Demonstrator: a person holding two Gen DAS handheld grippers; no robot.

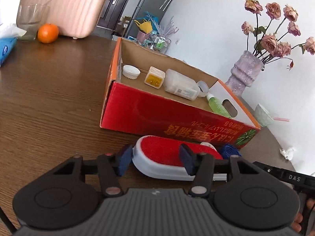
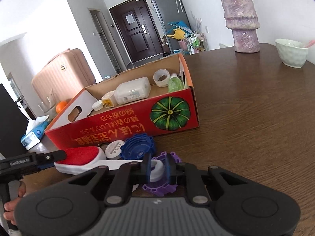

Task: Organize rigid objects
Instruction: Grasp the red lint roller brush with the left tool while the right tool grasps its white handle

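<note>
A red-topped brush with a white body (image 1: 163, 153) lies on the wooden table in front of the red cardboard box (image 1: 157, 114). My left gripper (image 1: 155, 157) is shut on the brush's head, one blue pad at each side. In the right wrist view my right gripper (image 2: 158, 167) is shut on a small white ring (image 2: 156, 170), which sits on a purple toothed piece (image 2: 159, 188). A blue toothed lid (image 2: 137, 147) and a round white disc (image 2: 115, 149) lie between that ring and the box (image 2: 122, 122). The box holds a white cap, a yellow-labelled case, a translucent container, a tape roll and a green bottle.
A purple vase (image 2: 242, 29) with dried roses and a pale bowl (image 2: 291, 53) stand at the table's far right. An orange (image 1: 48, 33), a glass (image 1: 29, 19) and a blue tissue pack (image 1: 6, 47) sit at the far left. A crumpled tissue (image 1: 288, 152) lies near the right edge.
</note>
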